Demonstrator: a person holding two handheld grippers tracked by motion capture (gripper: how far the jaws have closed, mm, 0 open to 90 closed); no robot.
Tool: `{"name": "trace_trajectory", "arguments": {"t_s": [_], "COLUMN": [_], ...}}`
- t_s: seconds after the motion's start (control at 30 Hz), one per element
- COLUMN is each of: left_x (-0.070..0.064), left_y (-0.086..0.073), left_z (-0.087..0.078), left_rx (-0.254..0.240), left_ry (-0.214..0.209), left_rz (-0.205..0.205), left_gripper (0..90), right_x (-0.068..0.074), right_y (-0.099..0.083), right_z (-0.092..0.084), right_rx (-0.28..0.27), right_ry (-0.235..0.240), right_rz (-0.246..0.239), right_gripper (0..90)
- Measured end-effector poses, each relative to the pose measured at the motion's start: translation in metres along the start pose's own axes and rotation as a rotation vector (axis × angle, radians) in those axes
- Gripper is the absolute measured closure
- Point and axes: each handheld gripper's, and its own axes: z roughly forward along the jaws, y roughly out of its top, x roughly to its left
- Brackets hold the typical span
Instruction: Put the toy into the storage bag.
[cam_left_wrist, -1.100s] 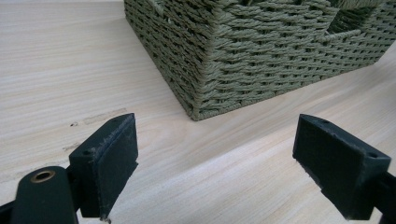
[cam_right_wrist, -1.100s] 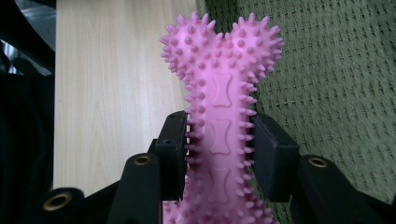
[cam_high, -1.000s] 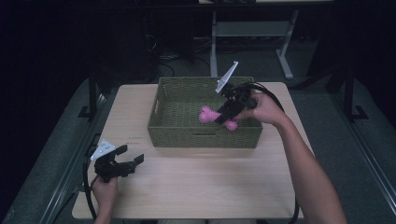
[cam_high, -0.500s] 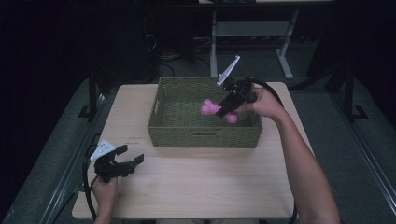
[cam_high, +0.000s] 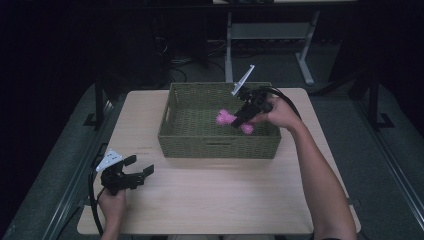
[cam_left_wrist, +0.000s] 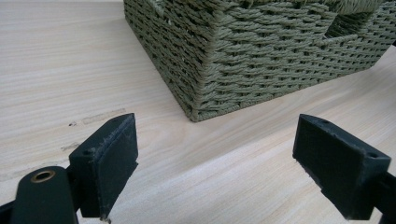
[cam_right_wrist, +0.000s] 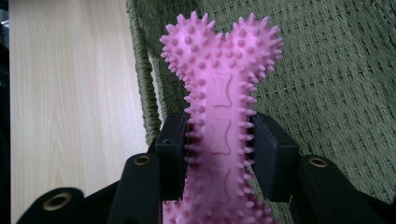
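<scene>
A pink spiked bone toy (cam_high: 233, 121) is held over the inside of a green woven basket (cam_high: 218, 148) by the right gripper (cam_high: 242, 119), whose hand (cam_high: 279, 113) reaches in from the basket's right end. In the right gripper view, the toy's (cam_right_wrist: 220, 121) narrow shaft is seen clamped between the two black fingers (cam_right_wrist: 274, 156), its knobbed end pointing away over the basket's woven floor (cam_right_wrist: 336, 84) beside one side wall. Whether the toy touches the floor cannot be told.

The basket is set toward the far side of a light wooden counter (cam_high: 220, 200). The left gripper (cam_high: 138, 169) is held low at the counter's near left corner by the person's left hand (cam_high: 113, 200), well apart from the basket. In the left gripper view, its fingers (cam_left_wrist: 110, 161) are spread wide with nothing between them, and are aimed at a corner of the basket (cam_left_wrist: 243, 51) across bare counter (cam_left_wrist: 60, 74).
</scene>
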Motion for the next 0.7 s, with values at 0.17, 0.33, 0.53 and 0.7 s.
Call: {"name": "trace_trajectory", "arguments": {"t_s": [0.17, 0.33, 0.53, 0.7], "left_x": [0.000, -0.001, 0.000, 0.000], "left_y": [0.000, 0.000, 0.000, 0.000], "left_z": [0.001, 0.001, 0.001, 0.001], "left_rx": [0.004, 0.008, 0.006, 0.003], "left_ry": [0.000, 0.001, 0.003, -0.001], "left_rz": [-0.006, 0.003, 0.001, -0.004], "left_gripper": [13.6, 13.6, 13.6, 13.6], "right_x": [-0.005, -0.010, -0.015, -0.017], "right_y": [-0.002, -0.004, -0.008, -0.009], "right_z": [0.004, 0.007, 0.012, 0.021], "right_rx": [-0.004, -0.003, 0.003, 0.027], "right_ry": [0.004, 0.004, 0.007, 0.013], "right_rz": [0.018, 0.042, 0.055, 0.062], "right_gripper": [58.2, 58.2, 58.1, 58.0]}}
